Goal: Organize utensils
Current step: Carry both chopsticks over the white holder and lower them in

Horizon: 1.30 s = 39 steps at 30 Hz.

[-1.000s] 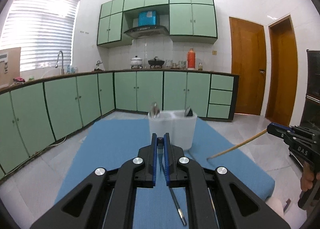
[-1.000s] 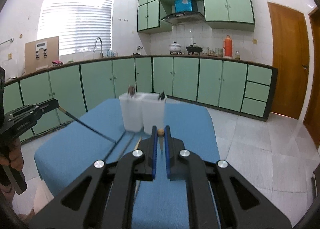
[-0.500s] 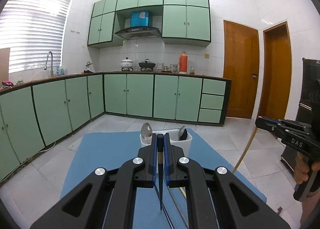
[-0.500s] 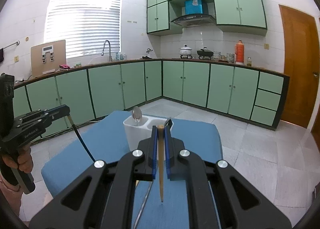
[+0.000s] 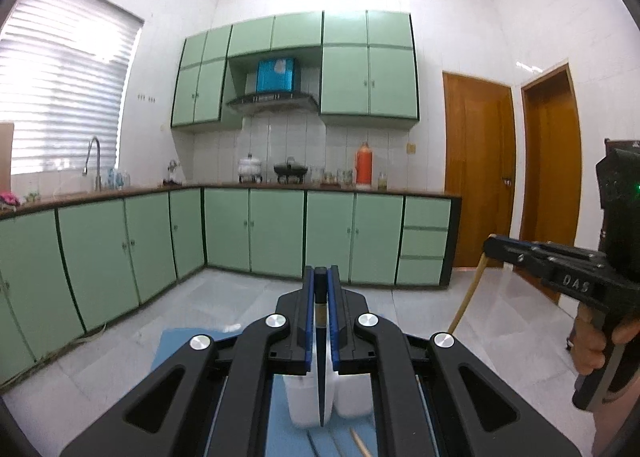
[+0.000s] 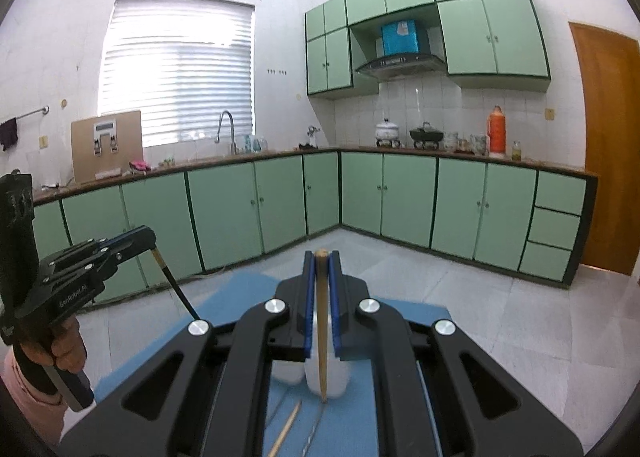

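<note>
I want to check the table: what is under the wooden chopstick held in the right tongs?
Below its tip stand the white holder and blue mat, where another wooden stick lies. The tongs cover the holder's inside.

The right hand-held gripper [image 5: 486, 247] reads "DAS", and the left hand-held gripper [image 6: 151, 235] reads "GenRobot.AI"

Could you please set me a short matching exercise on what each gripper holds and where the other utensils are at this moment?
Things:
1. left gripper
2. right gripper
3. white holder
4. loose wooden chopstick

States:
A. lies flat on the blue mat
B. shut on a black chopstick
C. stands on the mat below both grippers
D. shut on a wooden chopstick

Pairs: 1-B, 2-D, 3-C, 4-A
</note>
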Motion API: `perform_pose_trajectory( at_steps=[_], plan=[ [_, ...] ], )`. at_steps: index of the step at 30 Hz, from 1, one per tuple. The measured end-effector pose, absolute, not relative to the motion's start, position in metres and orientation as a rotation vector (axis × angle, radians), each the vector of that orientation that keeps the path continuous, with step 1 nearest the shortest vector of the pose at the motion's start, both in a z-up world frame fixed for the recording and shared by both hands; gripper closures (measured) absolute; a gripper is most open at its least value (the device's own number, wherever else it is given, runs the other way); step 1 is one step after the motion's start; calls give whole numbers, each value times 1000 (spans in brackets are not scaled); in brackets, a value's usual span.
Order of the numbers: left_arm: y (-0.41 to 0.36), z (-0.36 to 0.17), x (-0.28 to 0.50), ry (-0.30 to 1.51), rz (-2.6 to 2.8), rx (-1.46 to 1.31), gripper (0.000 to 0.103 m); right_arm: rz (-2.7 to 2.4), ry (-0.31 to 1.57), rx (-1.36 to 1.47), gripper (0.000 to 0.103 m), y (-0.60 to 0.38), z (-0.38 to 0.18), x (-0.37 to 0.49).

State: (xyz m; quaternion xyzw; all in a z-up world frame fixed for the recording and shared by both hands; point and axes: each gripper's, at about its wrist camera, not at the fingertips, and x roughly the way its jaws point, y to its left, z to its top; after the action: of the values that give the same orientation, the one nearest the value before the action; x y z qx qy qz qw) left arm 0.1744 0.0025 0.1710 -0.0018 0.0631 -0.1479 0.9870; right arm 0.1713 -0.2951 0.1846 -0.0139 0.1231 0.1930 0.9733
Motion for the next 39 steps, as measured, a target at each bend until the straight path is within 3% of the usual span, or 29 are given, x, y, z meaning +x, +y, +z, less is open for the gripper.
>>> perform_pose_trajectory(
  at_steps=[8, 21, 36, 39],
  plan=[
    [-13, 192, 224, 59, -277, -2, 97, 368, 246, -47, 97, -277, 198, 232],
    [-23, 123, 299, 216, -248, 8, 97, 358, 380, 18, 97, -264, 124, 290],
    [-19, 87, 310, 291, -218, 13, 96, 328, 430, 99, 97, -273, 83, 298],
    [-17, 86, 307, 293, -206, 2, 95, 300, 434, 112, 93, -279, 82, 298]
  ],
)
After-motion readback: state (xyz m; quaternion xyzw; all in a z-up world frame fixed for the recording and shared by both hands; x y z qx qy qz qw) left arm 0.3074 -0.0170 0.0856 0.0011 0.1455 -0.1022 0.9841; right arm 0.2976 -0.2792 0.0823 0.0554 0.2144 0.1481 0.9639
